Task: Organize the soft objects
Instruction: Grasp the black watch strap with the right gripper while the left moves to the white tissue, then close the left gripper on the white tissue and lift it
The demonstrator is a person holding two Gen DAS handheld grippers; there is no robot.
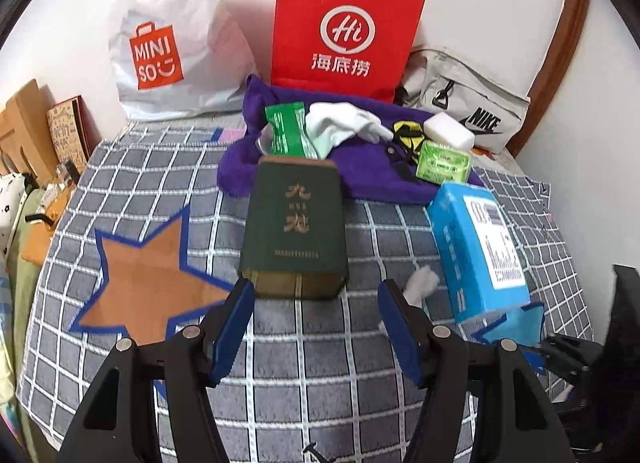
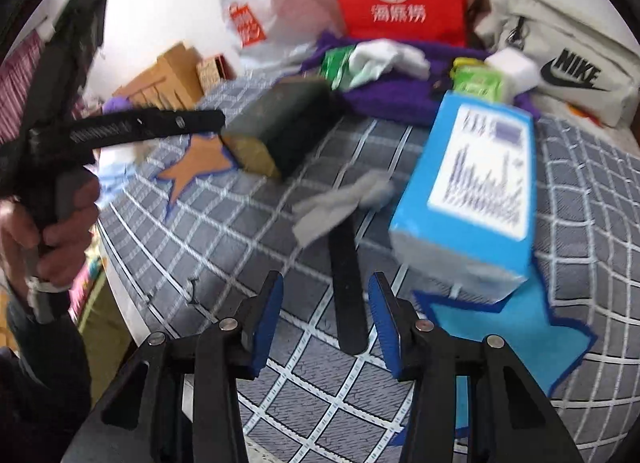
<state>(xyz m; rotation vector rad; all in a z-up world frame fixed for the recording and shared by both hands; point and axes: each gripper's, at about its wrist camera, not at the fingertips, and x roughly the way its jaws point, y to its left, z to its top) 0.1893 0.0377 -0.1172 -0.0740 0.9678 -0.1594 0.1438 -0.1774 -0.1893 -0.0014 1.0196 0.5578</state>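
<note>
A purple towel (image 1: 360, 175) lies at the back of the checked bed cover, with white socks (image 1: 340, 125), a green packet (image 1: 286, 129), a small green box (image 1: 442, 161) and a white block (image 1: 448, 131) on it. A dark green box (image 1: 294, 227) lies in front of the towel, just beyond my open, empty left gripper (image 1: 316, 299). A blue tissue pack (image 1: 478, 247) with a tissue (image 1: 420, 283) pulled out lies to its right. In the blurred right wrist view, my open, empty right gripper (image 2: 326, 303) is near the tissue pack (image 2: 468, 191) and tissue (image 2: 340, 207). The left gripper's body (image 2: 120, 127) shows at left.
A red paper bag (image 1: 344, 27), a white Miniso bag (image 1: 168, 43) and a grey Nike bag (image 1: 464, 103) stand along the wall behind the towel. An orange star patch (image 1: 148, 275) and a blue star patch (image 2: 500, 327) are on the cover. Boxes and clutter (image 1: 36, 135) sit off the left bed edge.
</note>
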